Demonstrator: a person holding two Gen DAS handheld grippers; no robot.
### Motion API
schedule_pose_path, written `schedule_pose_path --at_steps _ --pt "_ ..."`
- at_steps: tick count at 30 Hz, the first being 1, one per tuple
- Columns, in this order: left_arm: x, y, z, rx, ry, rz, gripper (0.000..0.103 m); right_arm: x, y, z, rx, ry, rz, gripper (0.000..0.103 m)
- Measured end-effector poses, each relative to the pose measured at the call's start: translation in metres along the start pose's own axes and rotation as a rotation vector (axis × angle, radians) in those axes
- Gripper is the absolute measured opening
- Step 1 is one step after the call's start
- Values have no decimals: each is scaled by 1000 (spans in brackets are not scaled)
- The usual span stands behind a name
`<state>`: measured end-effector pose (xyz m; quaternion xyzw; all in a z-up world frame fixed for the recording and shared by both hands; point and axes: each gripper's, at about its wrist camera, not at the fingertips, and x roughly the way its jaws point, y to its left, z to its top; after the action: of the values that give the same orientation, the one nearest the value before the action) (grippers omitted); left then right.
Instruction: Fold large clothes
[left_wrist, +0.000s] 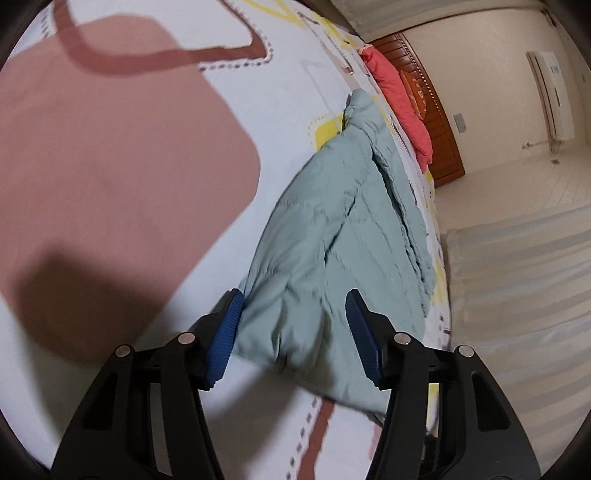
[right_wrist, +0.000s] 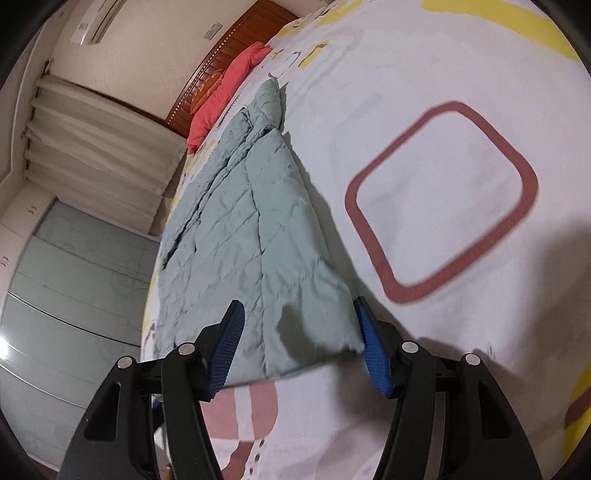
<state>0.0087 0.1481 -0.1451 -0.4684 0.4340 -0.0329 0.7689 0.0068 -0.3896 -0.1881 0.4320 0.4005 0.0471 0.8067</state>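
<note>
A pale green quilted jacket lies stretched along the bed's edge, reaching toward the headboard. My left gripper is open just above its near end, with the blue pads on either side of the fabric. In the right wrist view the same jacket lies ahead. My right gripper is open over its near hem, and the right pad is level with the jacket's near corner. Neither gripper holds cloth.
The jacket rests on a white bed sheet with brown and yellow shapes. A coral pillow and a wooden headboard are at the far end. The bed edge drops to the floor. A wardrobe and curtains stand beside the bed.
</note>
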Motion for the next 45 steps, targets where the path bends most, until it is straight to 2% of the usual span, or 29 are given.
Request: schedule_pose_path --at_steps 2,6,11,13,14,15,16,17,18,20,23,32,41,45 --pt "-3 1 -4 -21 2 -14 57 -1 -3 -3 15 2 22 60" --pt "8 -2 4 9 -28 -3 58 6 -5 5 38 -14 62 60" --pt "26 -19 11 97 -21 5 59 27 5 19 20 -11 99 60" --pt "31 -24 13 113 -20 3 59 31 9 24 2 -13 93 56" --pt "32 -26 14 118 -22 -1 54 31 9 25 -2 -12 95 50" --pt "34 -27 15 119 -17 -6 44 33 9 27 -4 -7 96 46" --pt "37 -27 16 116 -5 -8 39 36 9 29 -4 6 100 36" --pt "40 -27 17 112 6 -14 28 39 9 29 -2 19 107 31" --pt "40 -27 18 110 11 -20 22 42 9 30 0 33 112 23" --pt "37 -30 20 126 -2 -33 16 46 14 31 -11 42 116 14" --pt "25 -41 21 179 -47 -58 11 38 23 33 -41 10 132 10" --pt "-15 -71 22 264 -133 -161 7 -3 52 41 -115 -90 232 6" --pt "-85 -109 14 359 -216 -281 7 -47 91 39 -202 -151 332 6" --pt "-92 -127 27 395 -248 -295 7 -55 102 50 -214 -176 361 6"
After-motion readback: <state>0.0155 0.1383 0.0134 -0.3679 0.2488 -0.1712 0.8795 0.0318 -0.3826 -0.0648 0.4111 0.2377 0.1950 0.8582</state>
